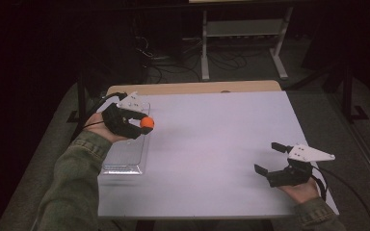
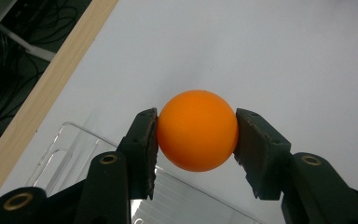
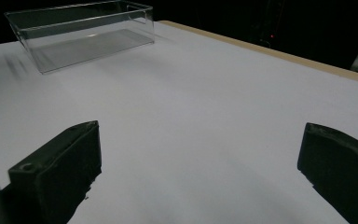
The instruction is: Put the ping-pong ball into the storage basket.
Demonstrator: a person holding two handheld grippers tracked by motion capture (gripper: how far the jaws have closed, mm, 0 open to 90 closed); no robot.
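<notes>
Tongs, left (image 2: 196, 133), are pinching my orange ball (image 2: 197, 130) across its widest part, likely light, smooth, slippery; right tongs (image 1: 270, 158) are gaping empty.

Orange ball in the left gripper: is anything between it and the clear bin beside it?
Nothing visible. The orange ball is clamped in the left gripper at the clear bin's right wall, and the bin looks empty.

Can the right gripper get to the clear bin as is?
Probably yes: the right gripper is open and holds nothing, with bare white table between it and the clear bin.
</notes>
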